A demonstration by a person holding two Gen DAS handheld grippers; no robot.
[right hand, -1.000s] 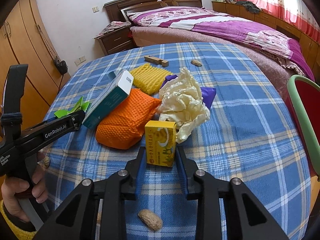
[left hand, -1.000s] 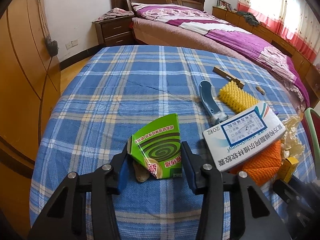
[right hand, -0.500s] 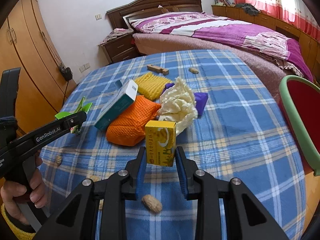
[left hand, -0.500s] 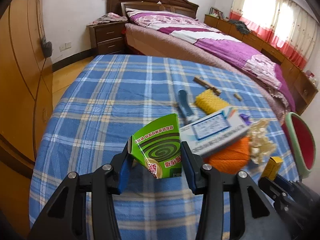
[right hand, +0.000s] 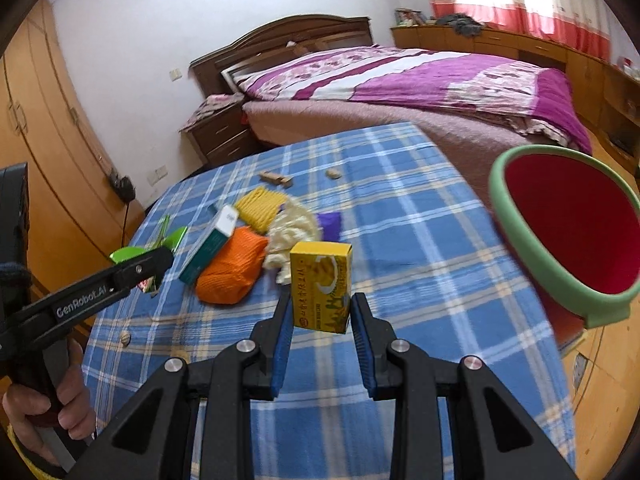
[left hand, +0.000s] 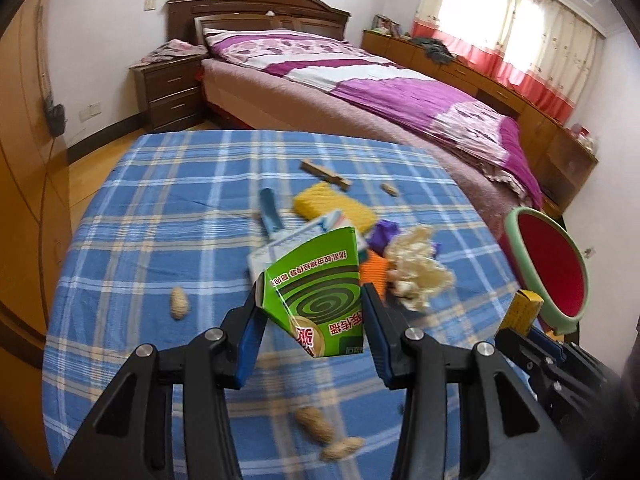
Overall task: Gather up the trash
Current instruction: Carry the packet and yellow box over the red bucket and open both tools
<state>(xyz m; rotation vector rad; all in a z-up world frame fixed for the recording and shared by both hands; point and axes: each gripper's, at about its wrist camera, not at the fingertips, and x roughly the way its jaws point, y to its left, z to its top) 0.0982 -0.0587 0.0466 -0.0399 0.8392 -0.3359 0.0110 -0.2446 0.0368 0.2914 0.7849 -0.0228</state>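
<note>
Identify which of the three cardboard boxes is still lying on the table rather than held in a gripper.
The white-and-teal medicine box, propped on the orange mesh. The green box and yellow box are each gripped.

Green spiral-printed carton [left hand: 320,280], yellow box [right hand: 321,285], blue plaid tablecloth [left hand: 160,208], red green-rimmed bin [right hand: 568,236].

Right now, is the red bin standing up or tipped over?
Tipped. The red bin leans its green-rimmed mouth toward the table, so its red inside shows. What props it is hidden.
</note>
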